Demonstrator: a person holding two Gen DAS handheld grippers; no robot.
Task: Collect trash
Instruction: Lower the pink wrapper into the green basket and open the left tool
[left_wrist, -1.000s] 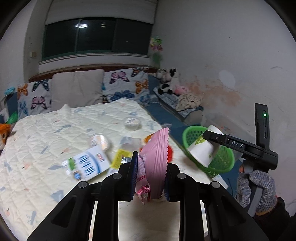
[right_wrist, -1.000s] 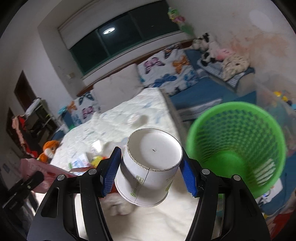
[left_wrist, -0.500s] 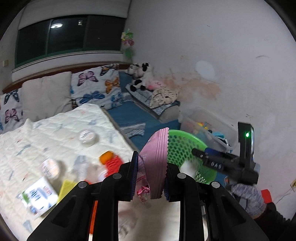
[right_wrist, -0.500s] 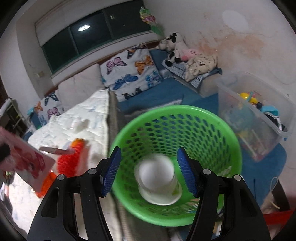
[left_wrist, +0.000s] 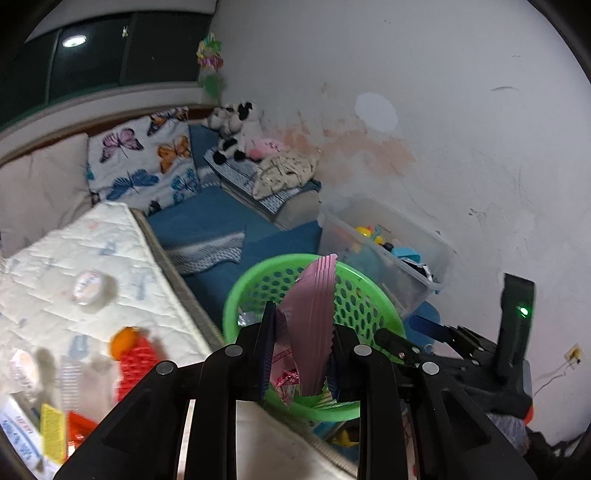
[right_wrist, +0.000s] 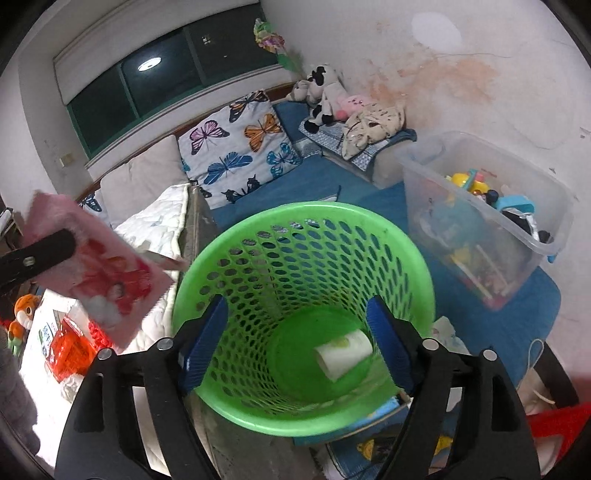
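My left gripper (left_wrist: 301, 354) is shut on a pink snack wrapper (left_wrist: 314, 317) and holds it over the near rim of the green mesh basket (left_wrist: 240, 291). The wrapper also shows at the left of the right wrist view (right_wrist: 99, 273). My right gripper (right_wrist: 295, 347) is open and empty above the basket (right_wrist: 295, 236). A white paper cup (right_wrist: 341, 352) lies on its side at the basket's bottom. The right gripper shows at the lower right of the left wrist view (left_wrist: 424, 332).
The quilted bed (left_wrist: 55, 266) at the left holds more trash: a red net (left_wrist: 135, 358), a round white lid (left_wrist: 88, 286), a yellow packet (left_wrist: 53, 435). A clear toy bin (right_wrist: 484, 221) stands right of the basket. Butterfly pillows (right_wrist: 243, 144) and plush toys (right_wrist: 325, 96) lie behind.
The paper cup left my right gripper and dropped into the basket; it now lies on its side. My left gripper swung right with the pink wrapper, from over the bed to over the basket.
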